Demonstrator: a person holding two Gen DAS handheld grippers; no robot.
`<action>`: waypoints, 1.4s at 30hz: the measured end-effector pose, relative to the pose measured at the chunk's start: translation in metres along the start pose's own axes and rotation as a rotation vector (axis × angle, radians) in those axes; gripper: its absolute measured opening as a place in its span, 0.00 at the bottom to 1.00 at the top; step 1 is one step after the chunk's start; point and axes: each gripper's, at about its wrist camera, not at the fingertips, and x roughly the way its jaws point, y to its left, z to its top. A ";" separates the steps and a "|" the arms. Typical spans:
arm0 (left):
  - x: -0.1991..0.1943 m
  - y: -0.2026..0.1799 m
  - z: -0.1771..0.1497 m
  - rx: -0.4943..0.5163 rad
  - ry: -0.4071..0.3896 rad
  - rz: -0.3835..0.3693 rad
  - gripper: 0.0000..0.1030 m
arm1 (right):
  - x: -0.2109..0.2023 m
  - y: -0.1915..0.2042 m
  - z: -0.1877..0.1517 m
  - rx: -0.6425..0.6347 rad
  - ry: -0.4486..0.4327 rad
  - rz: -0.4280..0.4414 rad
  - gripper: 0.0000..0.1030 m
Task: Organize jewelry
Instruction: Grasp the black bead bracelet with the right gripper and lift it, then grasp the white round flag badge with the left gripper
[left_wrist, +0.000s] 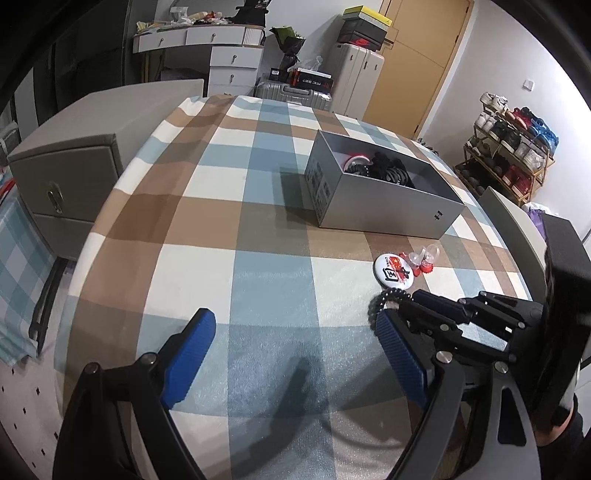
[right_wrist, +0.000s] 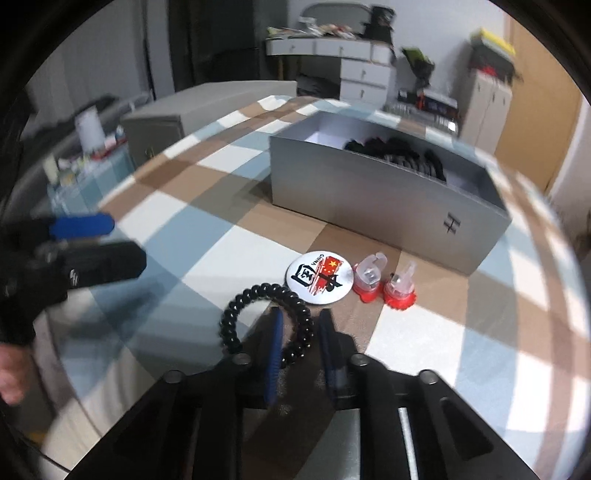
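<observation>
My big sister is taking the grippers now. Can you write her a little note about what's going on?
Right gripper: its fingers straddle the band of the black beaded bracelet; whether they pinch it yet is unclear.
Left gripper: open, holding nothing, over the checked tablecloth.
Grey box: open, with dark coiled bands and beads already inside.
Out on the cloth beside the box: the round China badge and two small red-and-clear plastic pieces.
Left to do: put the bracelet in the box, then probably the badge and the red pieces.
</observation>
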 end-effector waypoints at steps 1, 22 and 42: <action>0.000 0.000 0.000 -0.001 0.001 -0.003 0.83 | -0.001 -0.001 -0.001 0.004 -0.002 -0.002 0.08; 0.022 -0.044 0.006 0.139 0.068 -0.040 0.83 | -0.076 -0.105 -0.046 0.373 -0.247 0.026 0.08; 0.072 -0.074 0.035 0.358 0.236 -0.190 0.74 | -0.084 -0.133 -0.069 0.443 -0.281 0.030 0.09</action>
